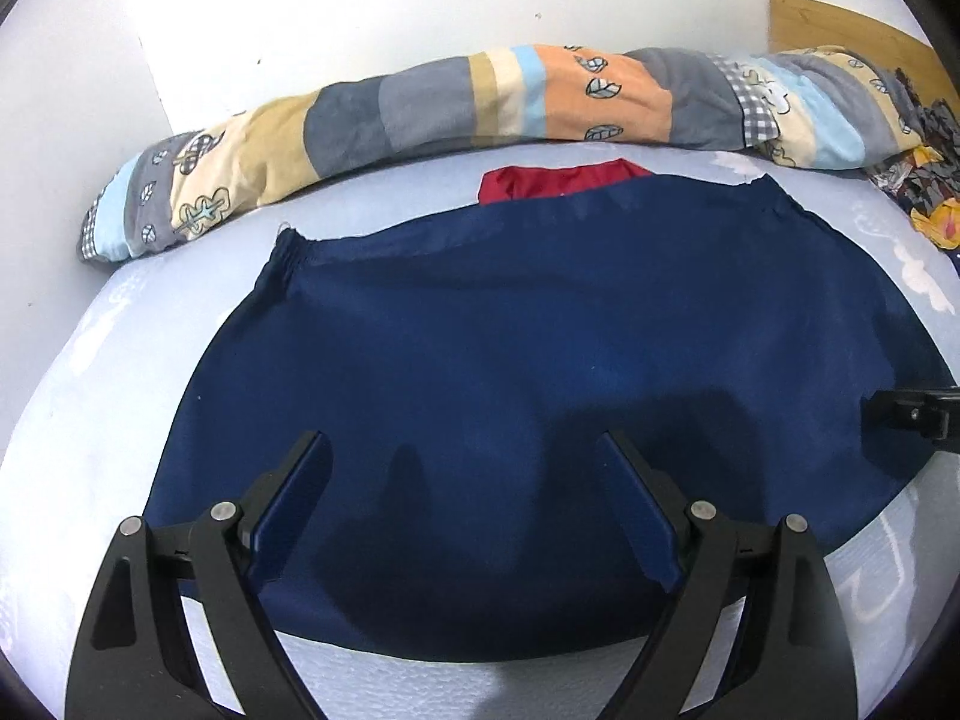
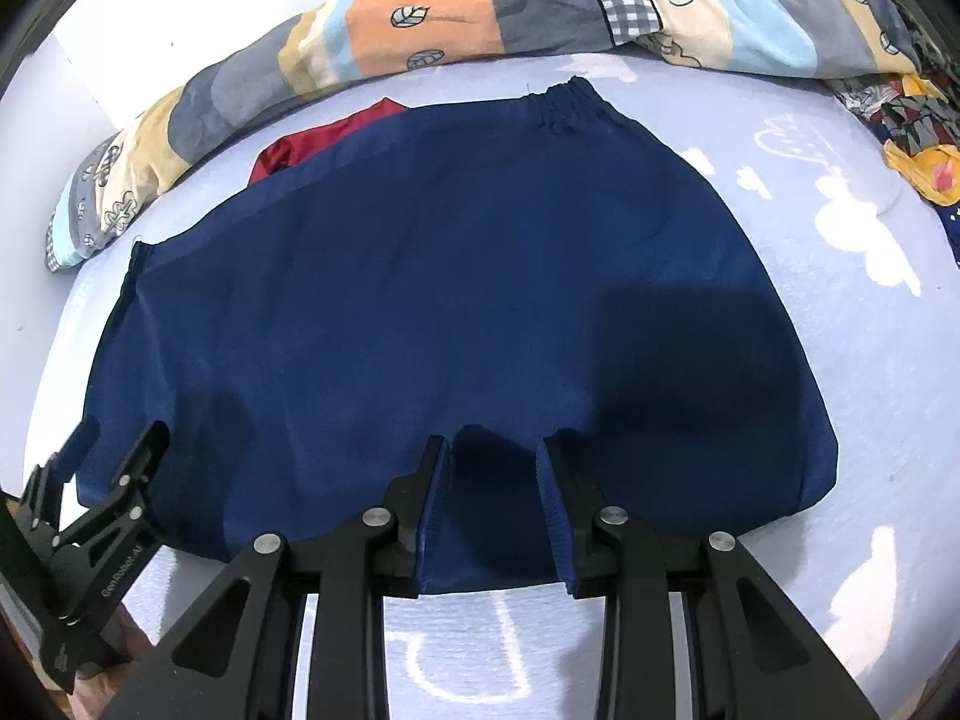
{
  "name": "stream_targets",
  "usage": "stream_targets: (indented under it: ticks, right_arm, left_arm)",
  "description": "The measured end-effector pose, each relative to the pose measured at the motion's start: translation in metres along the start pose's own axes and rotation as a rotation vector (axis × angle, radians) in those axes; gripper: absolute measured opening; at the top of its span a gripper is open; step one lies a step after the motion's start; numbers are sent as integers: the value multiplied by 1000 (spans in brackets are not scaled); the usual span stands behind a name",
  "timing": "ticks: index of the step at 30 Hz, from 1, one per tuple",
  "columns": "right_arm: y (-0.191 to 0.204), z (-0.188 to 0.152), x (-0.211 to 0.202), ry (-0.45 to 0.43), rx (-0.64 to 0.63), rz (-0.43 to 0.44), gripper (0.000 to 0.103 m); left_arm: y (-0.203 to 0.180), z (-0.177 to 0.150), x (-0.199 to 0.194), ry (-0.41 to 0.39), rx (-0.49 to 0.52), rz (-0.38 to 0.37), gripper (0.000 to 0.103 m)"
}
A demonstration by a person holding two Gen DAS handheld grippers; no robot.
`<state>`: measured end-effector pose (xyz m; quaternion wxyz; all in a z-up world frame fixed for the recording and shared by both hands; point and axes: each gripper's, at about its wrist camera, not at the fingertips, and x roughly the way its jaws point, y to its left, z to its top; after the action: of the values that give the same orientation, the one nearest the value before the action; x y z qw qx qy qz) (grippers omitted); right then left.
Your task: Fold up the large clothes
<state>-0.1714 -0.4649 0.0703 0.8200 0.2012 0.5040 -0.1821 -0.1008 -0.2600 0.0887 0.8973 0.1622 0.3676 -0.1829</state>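
A navy blue garment (image 1: 510,360) with an elastic waistband lies folded flat on the light blue bed sheet (image 1: 90,420); it also fills the right wrist view (image 2: 450,300). A red cloth (image 1: 558,179) peeks out from under its far edge, also in the right wrist view (image 2: 312,144). My left gripper (image 1: 465,450) is open, its jaws wide apart over the garment's near part. My right gripper (image 2: 495,450) is open, narrower, its tips over the garment's near edge. The right gripper's tip shows at the left wrist view's right edge (image 1: 912,417); the left gripper shows at lower left (image 2: 114,510).
A rolled patchwork quilt (image 1: 480,102) lies along the far side against the white wall (image 1: 300,12). A crumpled patterned cloth (image 1: 924,180) sits at the far right, by a wooden headboard (image 1: 840,24). The sheet (image 2: 870,300) has white cloud prints.
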Motion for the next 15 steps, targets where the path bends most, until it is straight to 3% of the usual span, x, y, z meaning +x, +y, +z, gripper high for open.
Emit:
stream_targets:
  ticks: [15]
  right_arm:
    - [2, 0, 1, 0, -6, -8, 32]
  left_arm:
    - [-5, 0, 1, -11, 41, 25, 91]
